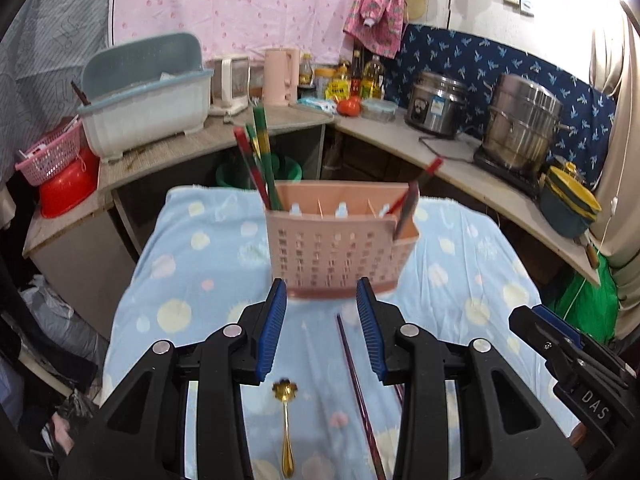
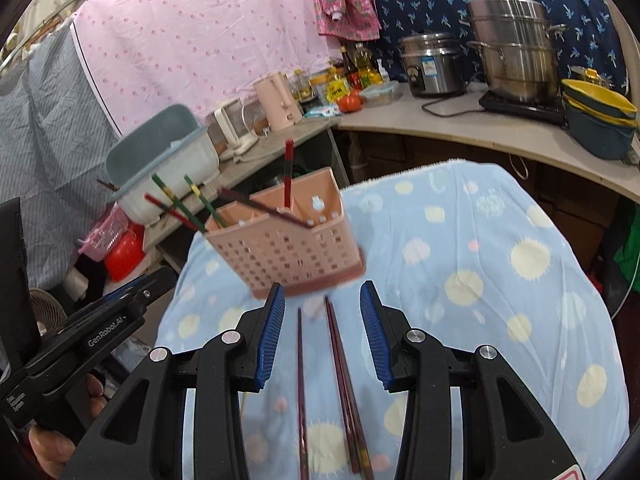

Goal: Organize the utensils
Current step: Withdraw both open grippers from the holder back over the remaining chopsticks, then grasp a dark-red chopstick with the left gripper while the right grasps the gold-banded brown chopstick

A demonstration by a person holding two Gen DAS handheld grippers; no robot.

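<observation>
Pink utensil holder [image 1: 338, 240] stands dead ahead of both tools, chopsticks [image 1: 262, 156] sticking up and out its left end. Table cloth [image 2: 500, 300] right of the right tool [image 2: 322, 334] lies bare. Loose chopsticks [image 2: 344, 384] and gold spoon [image 1: 286, 424] lie under the jaws.
</observation>
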